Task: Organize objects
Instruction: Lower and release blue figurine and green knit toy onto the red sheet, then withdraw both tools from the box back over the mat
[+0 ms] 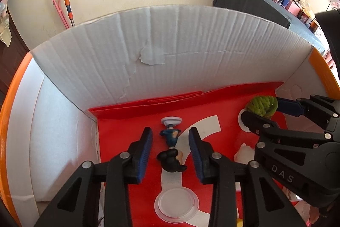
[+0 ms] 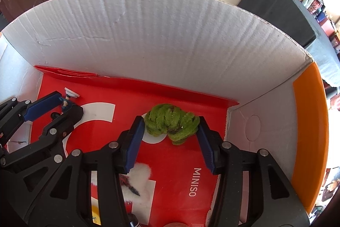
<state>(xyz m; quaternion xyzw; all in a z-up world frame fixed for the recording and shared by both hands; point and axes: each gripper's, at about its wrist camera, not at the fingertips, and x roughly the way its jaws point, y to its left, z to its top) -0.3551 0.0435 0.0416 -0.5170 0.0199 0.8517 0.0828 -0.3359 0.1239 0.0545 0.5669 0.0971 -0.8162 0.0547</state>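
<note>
Both claws reached down into a white corrugated cardboard box (image 1: 191, 39) with orange side flaps, its floor covered by a red MINISO paper bag (image 2: 180, 173) laid flat.

The left claw (image 1: 170, 152) stood open over a small mouse figurine (image 1: 172, 146) in a blue outfit. The figurine lay on its back on the red bag, its black-eared head toward the camera and its white round base (image 1: 171, 120) toward the far wall. It lay between the blue pads (image 1: 146, 152), with a clear gap on each side, so nothing pressed on it. Nearer the camera, a clear round plastic lid (image 1: 176, 204) lay flat on the bag.

The right claw (image 2: 169, 142) straddled a green fuzzy plant ball (image 2: 170, 122) that sat on the bag near the box's far right corner. The ball filled the space between the fingers, its sides at or just against the blue pads (image 2: 136, 142); whether they squeezed it I could not tell. A white fluffy item (image 2: 140, 171) lay just behind that claw, partly hidden by it.
</note>
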